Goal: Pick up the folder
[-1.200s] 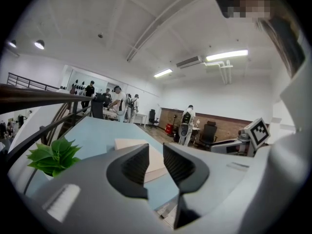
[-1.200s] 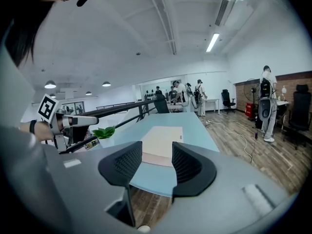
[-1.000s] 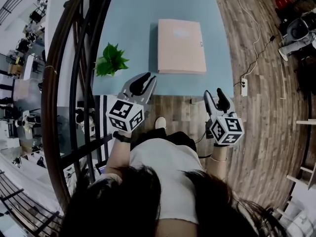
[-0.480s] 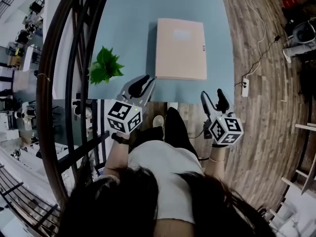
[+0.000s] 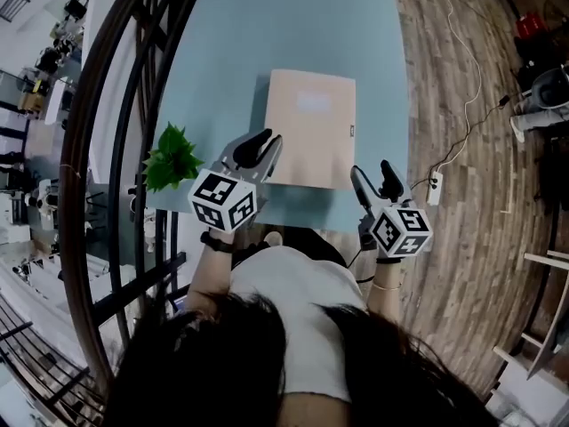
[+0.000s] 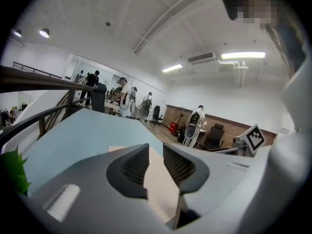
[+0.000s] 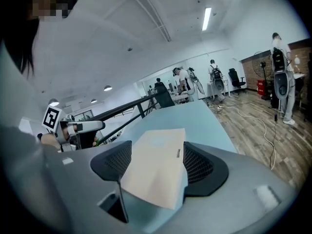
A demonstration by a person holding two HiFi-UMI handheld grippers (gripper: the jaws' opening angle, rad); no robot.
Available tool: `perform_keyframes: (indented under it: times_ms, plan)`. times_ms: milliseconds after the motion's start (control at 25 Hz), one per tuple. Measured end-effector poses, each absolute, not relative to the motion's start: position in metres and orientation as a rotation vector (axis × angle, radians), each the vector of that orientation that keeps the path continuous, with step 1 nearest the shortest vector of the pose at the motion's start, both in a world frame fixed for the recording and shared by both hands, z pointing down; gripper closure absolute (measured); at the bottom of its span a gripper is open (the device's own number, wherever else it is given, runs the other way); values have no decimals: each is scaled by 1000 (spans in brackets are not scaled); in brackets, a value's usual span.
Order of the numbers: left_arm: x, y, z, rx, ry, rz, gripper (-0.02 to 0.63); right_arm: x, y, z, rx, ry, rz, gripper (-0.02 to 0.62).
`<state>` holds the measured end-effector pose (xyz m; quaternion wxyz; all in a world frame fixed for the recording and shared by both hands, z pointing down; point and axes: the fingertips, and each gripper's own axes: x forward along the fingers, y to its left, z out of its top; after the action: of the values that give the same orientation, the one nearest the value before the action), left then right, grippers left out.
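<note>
1. One folder (image 5: 309, 127), pale pink, was seen lying flat and closed on the light blue surface (image 5: 267, 34), close to its near edge; whatever it held could not be seen.
2. One leafy green plant (image 5: 171, 158) was set at the surface's left edge, near the folder but apart from it.
3. Two grippers were counted, each fitted with one marker cube.
4. The left gripper (image 5: 267, 138) was held at the folder's near left corner, its jaws kept only a narrow slit apart, with nothing pinched between them.
5. The right gripper (image 5: 371, 173) was held just beside the folder's near right corner. Its jaws had just been opening and were spread wide, with nothing grasped; the folder was framed beyond them.
</note>
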<state>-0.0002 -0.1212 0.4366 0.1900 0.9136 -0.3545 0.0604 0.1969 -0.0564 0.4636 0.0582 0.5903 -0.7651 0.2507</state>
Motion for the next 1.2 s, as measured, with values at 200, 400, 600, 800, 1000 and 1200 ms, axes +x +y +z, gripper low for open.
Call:
perform_keyframes:
  times_ms: [200, 400, 600, 800, 1000, 1200]
  plan:
    - [7, -141, 433, 2539, -1049, 170, 511, 209, -88, 455, 1751, -2369, 758, 288]
    - [7, -151, 433, 2509, -1097, 175, 511, 211, -107, 459, 1677, -2397, 796, 288]
    - [0, -155, 440, 2490, -1099, 188, 506, 203, -116, 464, 1640, -2413, 817, 288]
    - [-4, -166, 443, 2482, -1086, 203, 498, 200, -126, 463, 1639, -2405, 839, 288]
    - [-9, -173, 448, 2478, -1062, 219, 491, 198, -129, 465, 1656, -2385, 854, 288]
    - [-11, -174, 460, 2456, -1013, 252, 468, 194, -128, 471, 1659, -2358, 875, 288]
